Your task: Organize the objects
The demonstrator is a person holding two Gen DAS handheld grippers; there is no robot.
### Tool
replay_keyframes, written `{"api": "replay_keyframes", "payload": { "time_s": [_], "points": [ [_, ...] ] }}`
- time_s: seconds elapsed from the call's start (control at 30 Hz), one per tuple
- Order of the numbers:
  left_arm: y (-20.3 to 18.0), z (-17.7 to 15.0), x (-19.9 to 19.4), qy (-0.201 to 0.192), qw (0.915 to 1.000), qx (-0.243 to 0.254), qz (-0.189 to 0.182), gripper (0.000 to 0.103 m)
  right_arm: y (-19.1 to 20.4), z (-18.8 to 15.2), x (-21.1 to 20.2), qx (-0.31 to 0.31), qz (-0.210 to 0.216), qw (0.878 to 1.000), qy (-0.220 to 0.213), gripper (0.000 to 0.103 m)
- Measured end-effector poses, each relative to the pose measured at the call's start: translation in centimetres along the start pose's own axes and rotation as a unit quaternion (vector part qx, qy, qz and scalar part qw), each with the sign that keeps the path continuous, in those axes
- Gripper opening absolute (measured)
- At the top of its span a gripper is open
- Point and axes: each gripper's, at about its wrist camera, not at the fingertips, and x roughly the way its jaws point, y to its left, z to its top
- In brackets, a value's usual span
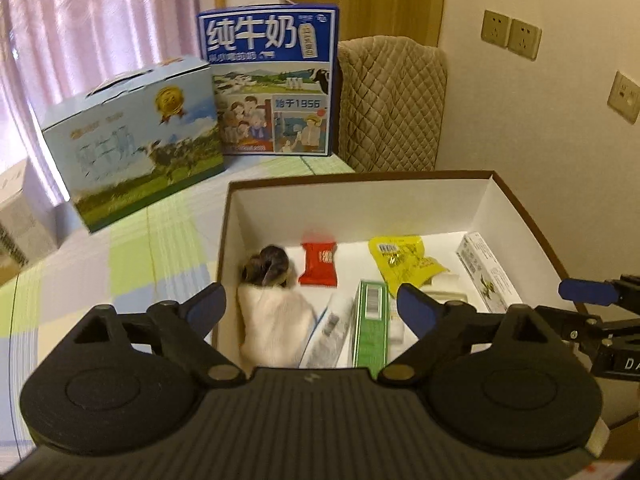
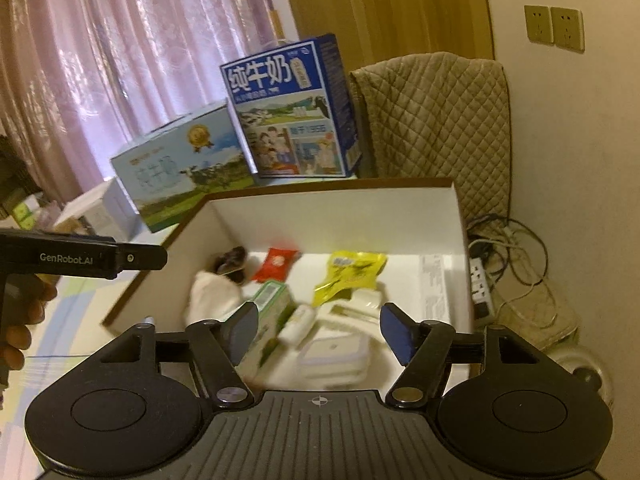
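Left gripper (image 1: 310,300) — jaws spread wide and empty, poised above the near left part of the open box (image 1: 360,178), a white-lined carton with a brown rim standing on a checked tablecloth (image 1: 132,248). Right gripper (image 2: 316,330) — jaws likewise parted and holding nothing, above the near middle of the same box; in the left wrist view its blue-padded tip enters from the right edge.

Contents of the box, left to right in the left wrist view: a white cloth bundle (image 1: 276,320) with a dark furry end against the left wall; a red snack packet (image 1: 319,264) just beside it; a green carton (image 1: 370,324) on its side at the near edge, a flat white printed packet lying between it and the bundle; a yellow pouch (image 1: 404,262) toward the middle; a white carton (image 1: 486,272) along the right wall. The right wrist view adds a clear lidded container (image 2: 334,356) and a small white tube (image 2: 298,322) near the front.

Beyond the box stand two milk cases, one pale blue (image 1: 132,140), one dark blue (image 1: 272,80), with a quilted chair cover (image 1: 392,104) to their right.
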Motion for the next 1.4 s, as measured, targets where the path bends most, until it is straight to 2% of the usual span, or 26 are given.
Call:
{"api": "replay_keyframes", "payload": {
  "time_s": [0.17, 0.43, 0.7, 1.03, 1.4],
  "points": [
    [1.3, -2.4, -3.9, -0.016, 0.9996, -0.015, 0.018, 0.102, 1.5, -1.4, -2.5, -0.008, -0.003, 1.000, -0.005, 0.069],
    [3.2, -7.0, -11.0, -0.037, 0.9968, -0.036, 0.060, 0.102, 4.4, -3.8, -5.9, -0.031, -0.013, 0.999, -0.005, 0.072],
    [3.0, -12.6, -17.6, -0.045, 0.9909, -0.051, 0.116, 0.102, 8.2, -6.6, -8.4, -0.021, 0.039, 0.999, 0.017, 0.073],
    [3.2, -18.1, -23.5, -0.025, 0.9842, -0.116, 0.131, 0.102, 13.3, -9.8, -10.2, -0.069, 0.065, 0.994, 0.047, 0.073],
    [3.1, -23.3, -26.8, 0.012, 0.9759, -0.152, 0.156, 0.102, 16.9, -13.0, -11.7, -0.092, 0.104, 0.987, 0.080, 0.073]
  ]
}}
